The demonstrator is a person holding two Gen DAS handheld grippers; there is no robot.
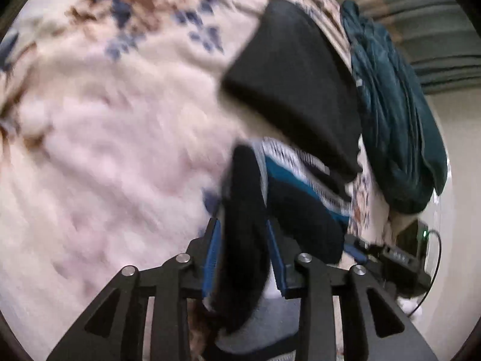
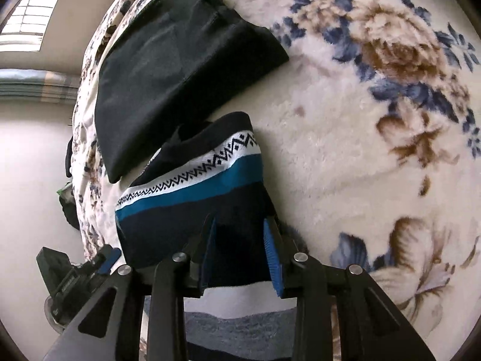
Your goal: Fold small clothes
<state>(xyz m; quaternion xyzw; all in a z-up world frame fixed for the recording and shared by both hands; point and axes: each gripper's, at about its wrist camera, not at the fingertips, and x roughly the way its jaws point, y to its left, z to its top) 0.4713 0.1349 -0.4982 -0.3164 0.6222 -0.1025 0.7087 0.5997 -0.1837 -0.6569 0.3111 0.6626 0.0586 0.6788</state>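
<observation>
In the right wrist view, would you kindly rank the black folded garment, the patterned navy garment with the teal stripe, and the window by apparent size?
1. Black folded garment and patterned navy garment: similar; the patterned one lies nearer the camera, so I won't rank them.
2. Window: clearly smallest as seen, though farthest away.

**Blurred, Covered, Cut Off**

Left wrist view smeared throughout: blanket (image 1: 105, 138) pattern soft, patterned garment (image 1: 297, 174) beyond the left tool (image 1: 243, 258) indistinct. Pad contact on the dark fold unclear in both views. Teal bundle (image 1: 396, 126) unidentifiable. Folded black garment (image 2: 180, 69) clipped at the top edge, far from the right tool (image 2: 240, 255).
</observation>
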